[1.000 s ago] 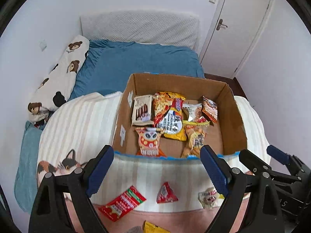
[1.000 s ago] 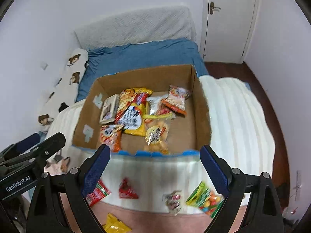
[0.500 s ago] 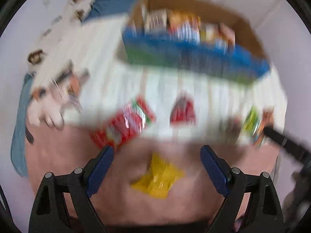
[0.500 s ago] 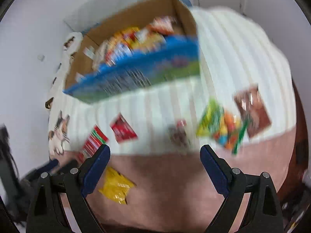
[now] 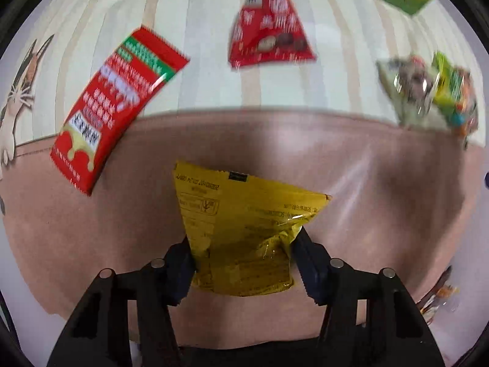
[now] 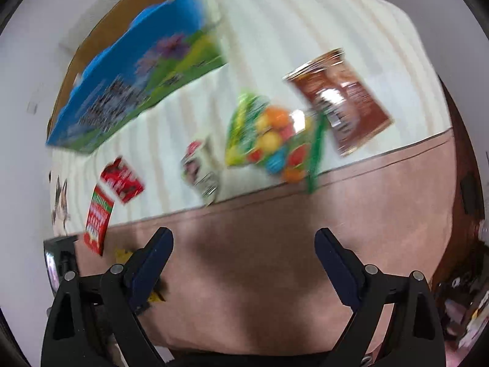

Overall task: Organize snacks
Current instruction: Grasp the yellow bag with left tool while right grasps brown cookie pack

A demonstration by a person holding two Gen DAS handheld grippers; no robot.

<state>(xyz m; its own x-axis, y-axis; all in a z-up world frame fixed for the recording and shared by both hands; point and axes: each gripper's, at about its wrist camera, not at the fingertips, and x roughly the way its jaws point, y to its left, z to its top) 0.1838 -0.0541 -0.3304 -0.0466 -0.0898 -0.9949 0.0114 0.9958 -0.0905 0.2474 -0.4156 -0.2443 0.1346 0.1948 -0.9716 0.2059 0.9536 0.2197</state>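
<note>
Two grippers – left gripper (image 5: 243, 253) closing, pads against the yellow snack packet (image 5: 241, 229); right gripper (image 6: 244, 253) wide open, empty.

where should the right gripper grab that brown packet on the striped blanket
Probably across its narrow width, near the middle, coming straight down. The brown packet lies flat on the blanket, so a top approach suits it. Its left side sits close to the fruit-candy bag, so keep that finger tight in. The right gripper is open and empty.

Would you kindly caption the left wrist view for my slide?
Left gripper closing on a yellow snack packet lying on the pink blanket.
</note>
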